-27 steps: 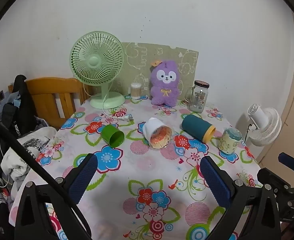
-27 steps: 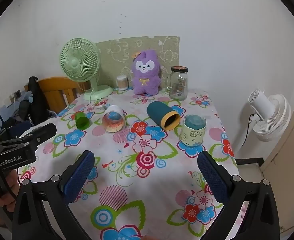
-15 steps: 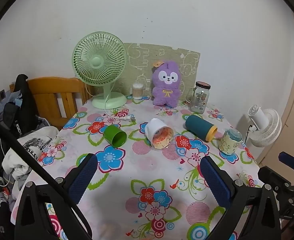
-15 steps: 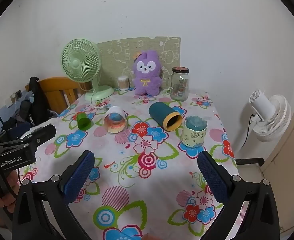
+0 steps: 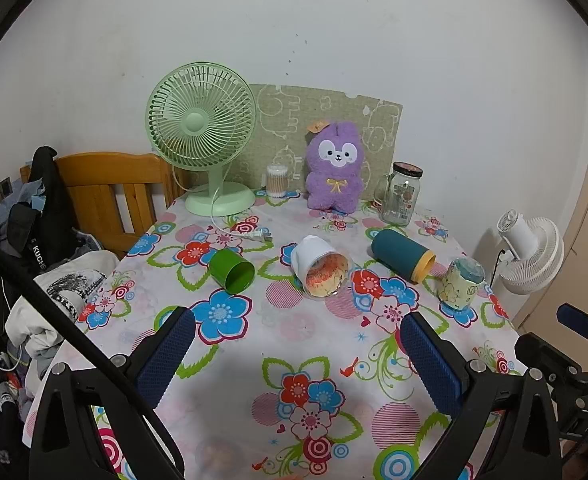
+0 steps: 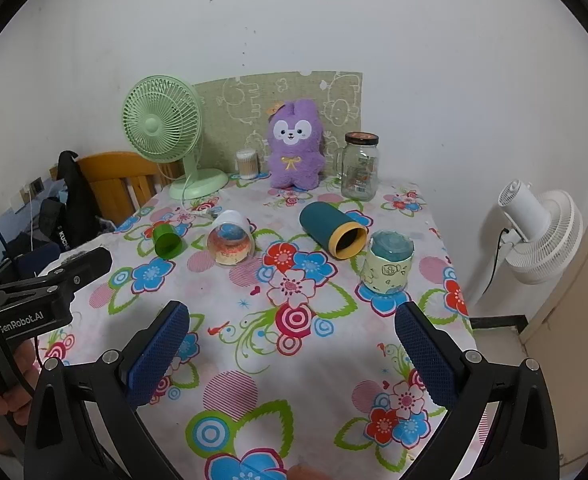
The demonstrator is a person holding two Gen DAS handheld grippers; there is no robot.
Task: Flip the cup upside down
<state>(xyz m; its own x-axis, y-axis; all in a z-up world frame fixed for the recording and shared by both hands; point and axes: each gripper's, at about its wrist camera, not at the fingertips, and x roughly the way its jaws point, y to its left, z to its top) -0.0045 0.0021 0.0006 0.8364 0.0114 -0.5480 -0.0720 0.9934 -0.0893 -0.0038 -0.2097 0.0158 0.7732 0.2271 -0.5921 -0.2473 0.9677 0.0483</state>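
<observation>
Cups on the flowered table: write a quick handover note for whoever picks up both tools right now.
Left tool: open, empty, held above the near part of the table.
Right tool: open, empty, also short of the cups.
Three cups lie on their sides: green cup, white patterned cup, teal cup with yellow rim. The pale yellow cup at the right stands on its mouth, apparently already upside down.
Done: nothing gripped yet.
Left: pick up a lying cup and set it mouth down.
</observation>
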